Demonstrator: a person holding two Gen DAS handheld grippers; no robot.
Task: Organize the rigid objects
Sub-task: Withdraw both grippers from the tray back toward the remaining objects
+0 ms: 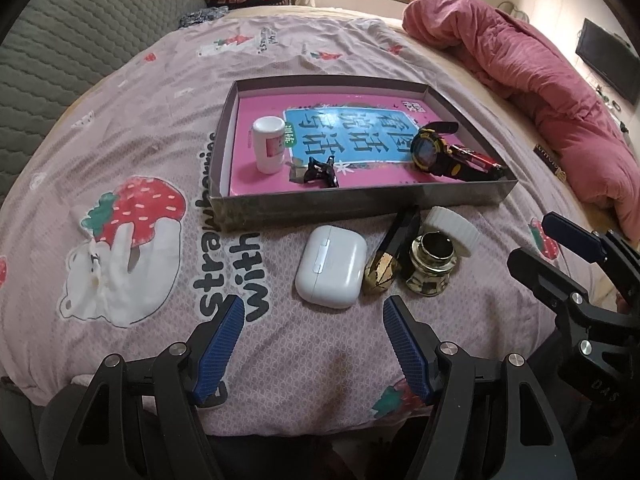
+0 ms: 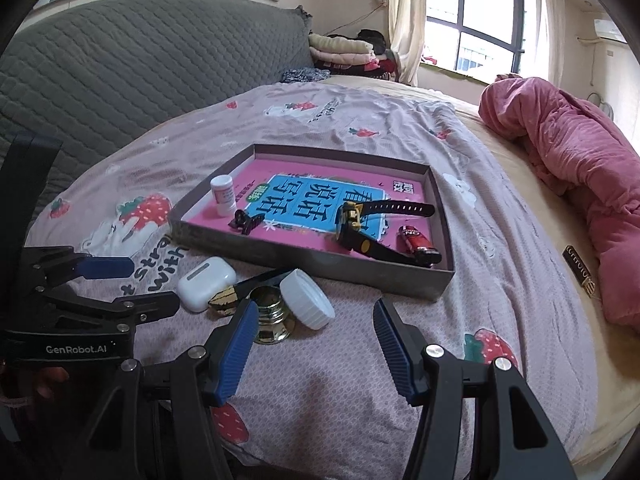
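1. Here, my left gripper [image 1: 312,312]: jaws spread wide, nothing between them, hanging over the bedsheet [image 1: 120,120] just short of the white earbud case [image 1: 331,266].
2. My right gripper [image 2: 314,316]: jaws likewise apart and empty; its left finger [image 2: 236,344] stands in front of the small gold jar [image 2: 274,318].
3. Loose on the sheet, in a tight cluster: earbud case, a black-and-gold pen-like piece [image 1: 390,258], the open gold jar, a white ribbed lid [image 1: 454,230] leaning against the jar.
4. Behind them, a shallow grey box [image 1: 360,200] lined with a pink book [image 1: 256,104].
5. Inside the box: white bottle [image 1: 269,144] upright, black hair clip [image 1: 320,172], yellow-and-black watch [image 1: 426,150], red lighter [image 2: 416,242].
6. Far right: pink quilt [image 1: 520,72], bunched up.
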